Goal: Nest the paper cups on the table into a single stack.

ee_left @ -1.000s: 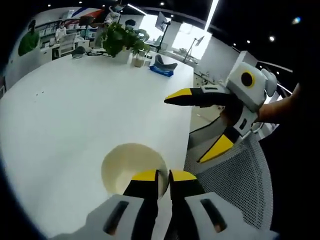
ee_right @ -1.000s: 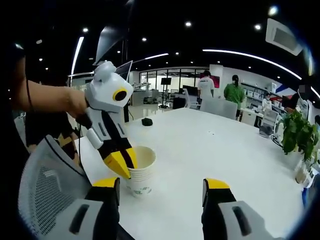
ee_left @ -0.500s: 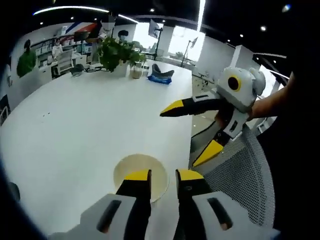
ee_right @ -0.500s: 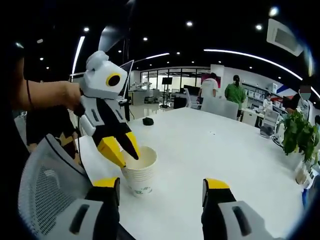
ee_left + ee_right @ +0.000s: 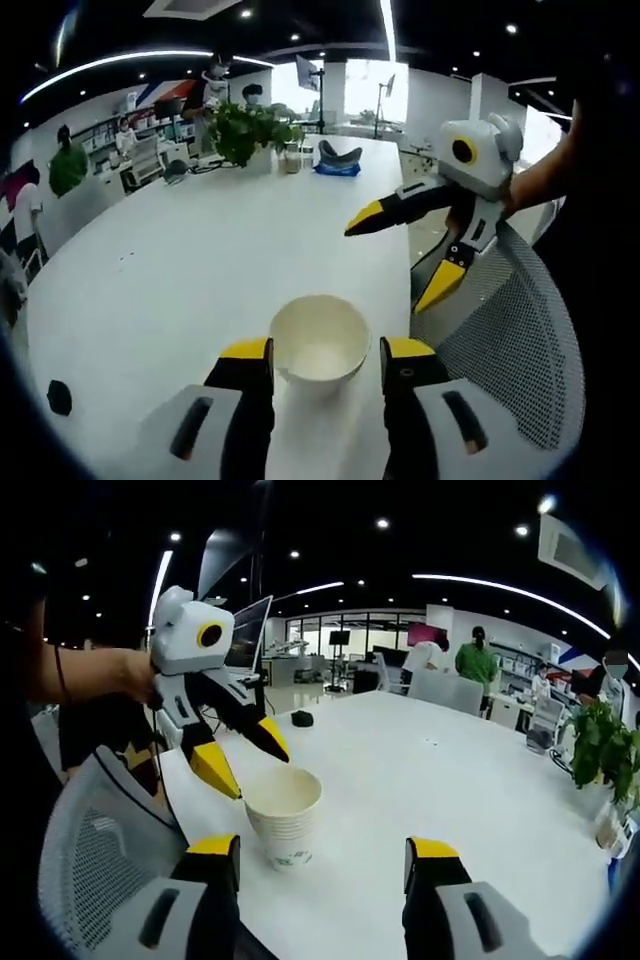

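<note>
A stack of several nested paper cups [image 5: 284, 818] stands upright on the white table [image 5: 440, 780] near its edge. In the left gripper view the cup stack [image 5: 320, 340] sits just ahead of my left gripper [image 5: 328, 352], which is open and apart from the rim. My left gripper [image 5: 238, 758] hangs open just above and to the left of the stack in the right gripper view. My right gripper [image 5: 325, 852] is open and empty, a little short of the stack. It also appears as the right gripper [image 5: 398, 252], open, beyond the cups.
A grey mesh chair back [image 5: 510, 350] stands at the table's edge beside the cups. Potted plants [image 5: 248, 130] and a blue item [image 5: 336, 160] sit at the far end. A small dark object [image 5: 300, 719] lies on the table. People stand in the background.
My left gripper let go of the stack's rim, opened wide and drew back and up. The cup stack stays on the table. The right gripper stayed open and nearly still.
</note>
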